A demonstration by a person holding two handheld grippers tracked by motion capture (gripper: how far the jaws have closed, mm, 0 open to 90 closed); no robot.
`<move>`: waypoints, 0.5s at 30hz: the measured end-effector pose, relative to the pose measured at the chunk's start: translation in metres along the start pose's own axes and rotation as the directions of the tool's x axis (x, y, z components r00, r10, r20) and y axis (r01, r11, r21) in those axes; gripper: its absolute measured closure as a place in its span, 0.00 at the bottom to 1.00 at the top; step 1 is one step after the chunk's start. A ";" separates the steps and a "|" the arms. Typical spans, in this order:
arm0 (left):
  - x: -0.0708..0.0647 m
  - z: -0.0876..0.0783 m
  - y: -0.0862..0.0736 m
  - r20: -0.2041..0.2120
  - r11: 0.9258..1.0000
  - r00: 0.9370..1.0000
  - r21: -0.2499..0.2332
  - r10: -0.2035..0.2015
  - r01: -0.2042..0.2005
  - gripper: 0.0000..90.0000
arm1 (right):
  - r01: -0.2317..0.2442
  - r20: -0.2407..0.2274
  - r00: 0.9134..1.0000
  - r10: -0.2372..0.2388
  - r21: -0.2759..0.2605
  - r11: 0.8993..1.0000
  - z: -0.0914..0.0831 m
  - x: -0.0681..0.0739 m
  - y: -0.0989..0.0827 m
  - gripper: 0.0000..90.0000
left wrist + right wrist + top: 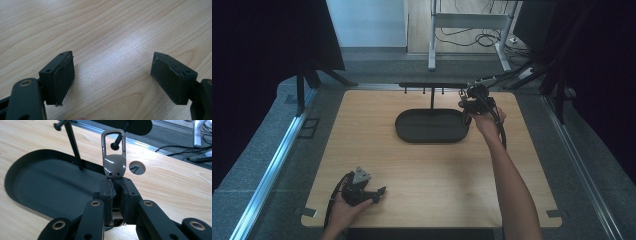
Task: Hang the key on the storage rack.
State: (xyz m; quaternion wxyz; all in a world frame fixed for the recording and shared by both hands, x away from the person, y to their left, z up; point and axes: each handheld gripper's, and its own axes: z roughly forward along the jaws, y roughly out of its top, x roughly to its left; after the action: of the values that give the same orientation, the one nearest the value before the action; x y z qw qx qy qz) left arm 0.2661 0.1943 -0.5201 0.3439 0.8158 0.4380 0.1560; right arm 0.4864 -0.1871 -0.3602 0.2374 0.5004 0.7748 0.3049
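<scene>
Nearest the person, at the front left of the pale wood-grain table (pixel 422 170), the left gripper (pixel 379 192) rests low over the bare surface in the person's left hand (pixel 343 210), a grey three-cornered plate on its top. Its own view shows the two black pads (pixel 61 77) standing wide apart, nothing between them but the wood beneath. Farther out, the person's right forearm reaches across the table to the right gripper (pixel 467 102), held in the right hand (pixel 486 120) just beside the right end of the dark oval tray (pixel 432 135) — a shallow, matte black dish lying at the middle of the far half of the table. The right gripper's jaws are clamped together on a small metal keyring clasp (pixel 114 157) with a rounded grey-brown body and a silver rectangular loop; the clasp stands upright out of the pads, its loop uppermost. A thin black post (pixel 73 145) rises from the tray's far side, carrying a black horizontal bar with short pegs (pixel 432 86) above it. In the right gripper view the loop sits close to one round-tipped peg (pixel 115 145), though whether they touch cannot be told. Beyond the far edge lie grey carpet and loose cables.
</scene>
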 end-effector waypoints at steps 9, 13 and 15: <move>0.000 0.000 0.000 0.002 1.000 1.000 -0.002 -0.001 0.001 0.22 | -0.041 0.003 0.999 0.041 -0.020 0.999 0.015 -0.002 -0.002 0.90; 0.000 0.000 0.000 0.002 1.000 1.000 -0.002 -0.002 0.002 0.22 | -0.049 0.004 0.999 0.050 -0.024 0.998 0.021 -0.001 -0.003 0.90; 0.000 0.000 0.000 0.004 1.000 1.000 -0.003 -0.003 0.003 0.22 | -0.055 0.000 0.998 0.055 -0.028 0.998 0.022 -0.001 -0.003 0.89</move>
State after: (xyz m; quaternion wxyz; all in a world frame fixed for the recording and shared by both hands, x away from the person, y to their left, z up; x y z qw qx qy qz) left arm 0.2664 0.1947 -0.5203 0.3462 0.8149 0.4384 0.1545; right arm 0.4998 -0.1836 -0.3780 0.2363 0.5184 0.7562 0.3219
